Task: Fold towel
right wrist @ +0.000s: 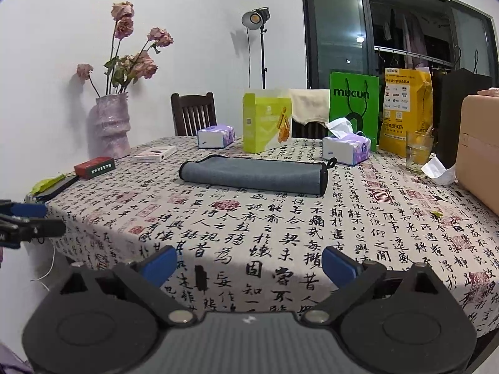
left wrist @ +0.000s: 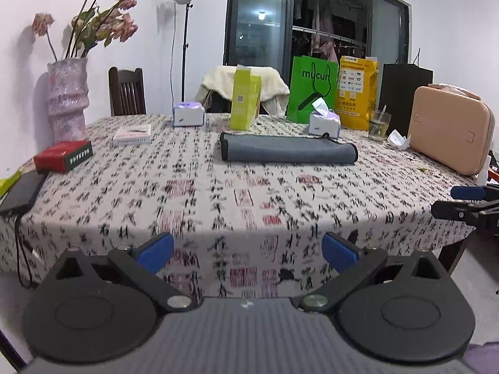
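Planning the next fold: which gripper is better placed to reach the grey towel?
Roughly even: left gripper and right gripper both hang open off the table's near edge. The towel sits slightly more centred before the right.

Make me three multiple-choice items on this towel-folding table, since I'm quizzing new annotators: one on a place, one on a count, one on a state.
1. Where does the grey towel lie?
A. over the chair
B. on the tablecloth, nearer than the lime box
C. inside the green bag

2. How many tissue packs stand on the table?
A. one
B. two
C. four

3. How are both grippers?
A. open, holding nothing
B. shut on the towel
C. one holding a glass

Key: 1 B, it lies flat before the box; 2 B, one pack left, another right; 3 A, left gripper and right gripper show spread fingers.
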Demonstrator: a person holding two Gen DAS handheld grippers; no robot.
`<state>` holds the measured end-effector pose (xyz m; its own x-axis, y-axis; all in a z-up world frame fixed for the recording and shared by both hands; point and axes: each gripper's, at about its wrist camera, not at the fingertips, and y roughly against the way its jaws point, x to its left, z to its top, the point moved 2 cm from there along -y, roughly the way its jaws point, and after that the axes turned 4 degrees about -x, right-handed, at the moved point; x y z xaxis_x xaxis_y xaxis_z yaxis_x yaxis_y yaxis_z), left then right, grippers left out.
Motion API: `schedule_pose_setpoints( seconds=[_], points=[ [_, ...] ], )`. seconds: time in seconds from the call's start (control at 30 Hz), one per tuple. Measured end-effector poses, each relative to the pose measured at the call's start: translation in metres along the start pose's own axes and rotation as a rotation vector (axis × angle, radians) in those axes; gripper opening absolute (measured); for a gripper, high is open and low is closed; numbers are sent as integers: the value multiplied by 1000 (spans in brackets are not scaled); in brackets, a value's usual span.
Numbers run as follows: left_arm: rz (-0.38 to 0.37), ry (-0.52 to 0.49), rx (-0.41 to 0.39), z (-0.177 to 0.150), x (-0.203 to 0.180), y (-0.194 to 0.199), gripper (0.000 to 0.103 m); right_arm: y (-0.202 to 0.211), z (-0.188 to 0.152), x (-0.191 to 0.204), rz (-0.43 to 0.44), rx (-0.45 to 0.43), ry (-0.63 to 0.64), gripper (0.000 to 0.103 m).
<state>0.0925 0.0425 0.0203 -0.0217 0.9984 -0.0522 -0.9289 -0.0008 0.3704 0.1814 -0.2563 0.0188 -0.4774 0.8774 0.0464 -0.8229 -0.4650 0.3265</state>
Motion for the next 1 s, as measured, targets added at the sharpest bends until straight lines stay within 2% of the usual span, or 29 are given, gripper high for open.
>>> schedule_pose_setpoints(
  seconds=[0.3, 0.43, 0.53, 0.77, 0.9, 1.0],
  points=[
    [-9, 3, -8, -13, 0, 14, 103, 15, -18, 18, 26, -15, 16, 102],
    [8, -27, -39, -20, -5, 23, 103, 26, -25, 24, 33, -52, 1, 102],
    [13, -32, -45, -26, -6, 28, 103, 36, -30, 30, 30, -88, 41, 103],
    [-26, -12, -48, -38, -12, 45, 103, 52, -46, 46, 54, -114, 35, 103],
    [-77, -28, -53, -45, -21, 56, 103, 66, -53, 58, 41, -170, 81, 103],
    [-83, -31, -67, -47, -25, 61, 103, 71, -57, 66, 45, -170, 100, 103]
  ],
)
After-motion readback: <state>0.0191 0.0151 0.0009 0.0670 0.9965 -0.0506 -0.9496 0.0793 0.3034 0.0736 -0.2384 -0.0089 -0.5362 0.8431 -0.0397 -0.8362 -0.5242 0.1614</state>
